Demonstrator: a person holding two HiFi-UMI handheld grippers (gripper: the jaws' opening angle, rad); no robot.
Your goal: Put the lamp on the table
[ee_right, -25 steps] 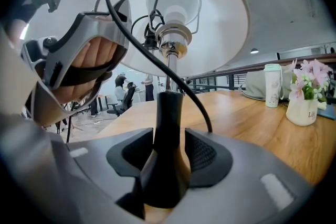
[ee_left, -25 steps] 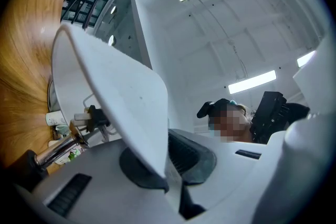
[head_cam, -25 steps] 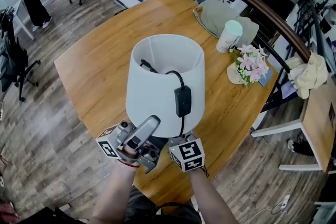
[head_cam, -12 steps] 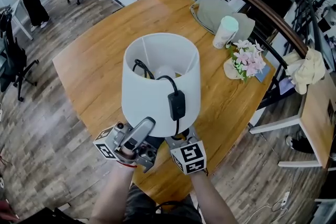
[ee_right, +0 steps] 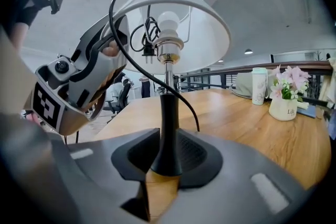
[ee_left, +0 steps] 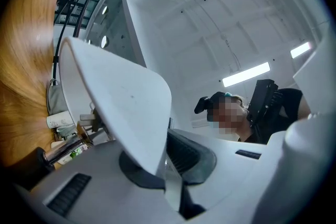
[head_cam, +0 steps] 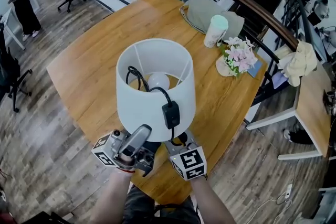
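The lamp (head_cam: 155, 89) stood upright over the near edge of the wooden table (head_cam: 89, 60), white shade (head_cam: 152, 107) uppermost, with its bulb (head_cam: 157, 81) showing inside. Its base was hidden under the shade and the grippers, so I could not tell whether it already rested on the wood. The black cord (head_cam: 137, 72) lay coiled inside the shade and spilled over the near rim, the switch (head_cam: 170, 115) hanging down the outside, likely tucked there to keep it from dragging.

The right gripper (ee_right: 167, 160) had its jaws on the thin black stem (ee_right: 167, 123), low down where it flares. They had just been closing, and the pads now looked pressed on the stem, a hold that would steady the lamp from below. The left gripper (ee_left: 167, 165) was clenched on the shade's lower rim, probably to stop the top from tipping.

Farther back on the table a cup (head_cam: 215, 30) and a pot of flowers (head_cam: 237, 56) stood well apart from the lamp, leaving open wood ahead.
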